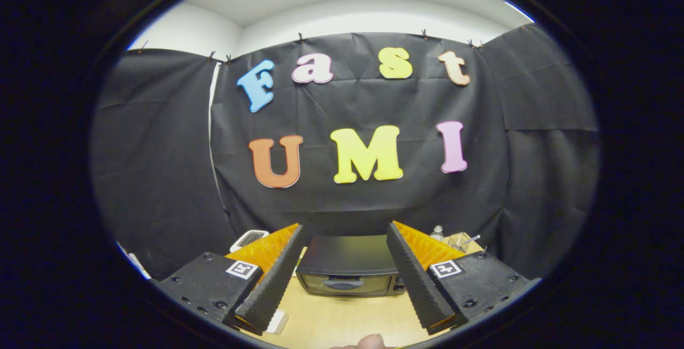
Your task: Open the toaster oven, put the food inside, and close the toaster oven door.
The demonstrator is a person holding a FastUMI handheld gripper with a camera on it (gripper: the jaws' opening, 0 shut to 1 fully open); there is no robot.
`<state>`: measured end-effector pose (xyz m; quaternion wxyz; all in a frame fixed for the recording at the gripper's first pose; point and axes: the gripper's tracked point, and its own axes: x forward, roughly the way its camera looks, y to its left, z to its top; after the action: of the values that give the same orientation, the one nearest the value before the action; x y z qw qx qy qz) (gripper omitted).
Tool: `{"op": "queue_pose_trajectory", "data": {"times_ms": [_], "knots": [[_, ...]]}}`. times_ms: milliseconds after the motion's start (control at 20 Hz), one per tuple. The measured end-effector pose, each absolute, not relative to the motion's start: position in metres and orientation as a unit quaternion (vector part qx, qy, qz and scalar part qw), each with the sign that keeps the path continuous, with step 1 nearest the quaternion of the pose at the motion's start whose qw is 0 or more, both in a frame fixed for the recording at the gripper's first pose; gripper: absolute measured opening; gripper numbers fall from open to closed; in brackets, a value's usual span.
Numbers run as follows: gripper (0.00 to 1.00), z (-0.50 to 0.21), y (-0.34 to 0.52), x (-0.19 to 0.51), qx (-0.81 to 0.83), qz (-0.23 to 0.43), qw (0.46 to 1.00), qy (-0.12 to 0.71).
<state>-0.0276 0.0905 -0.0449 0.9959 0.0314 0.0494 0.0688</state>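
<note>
Wooden counter lay low in frame. Toaster oven sat lower centre, door shut, between spread, empty fingers. Gripper hung well back. Best approach: advance level, hook door handle squarely, pull down.

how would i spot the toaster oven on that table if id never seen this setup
Start at the wooden table in front of the black cloth wall. Near its far edge, beyond and between the open tool's two spread fingers, sits the toaster oven. It is a dark box with a glass door, shut, and a handle across the front, far bigger than the small clear bottle off to its right.
</note>
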Motion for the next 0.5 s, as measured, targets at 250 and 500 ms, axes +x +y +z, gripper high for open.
{"op": "queue_pose_trajectory", "data": {"times_ms": [250,500], "knots": [[1.0,-0.041,0.082,-0.065,0.034,0.055,0.998,0.023],[1.0,-0.053,0.076,-0.079,0.056,0.043,0.997,0.038]]}}
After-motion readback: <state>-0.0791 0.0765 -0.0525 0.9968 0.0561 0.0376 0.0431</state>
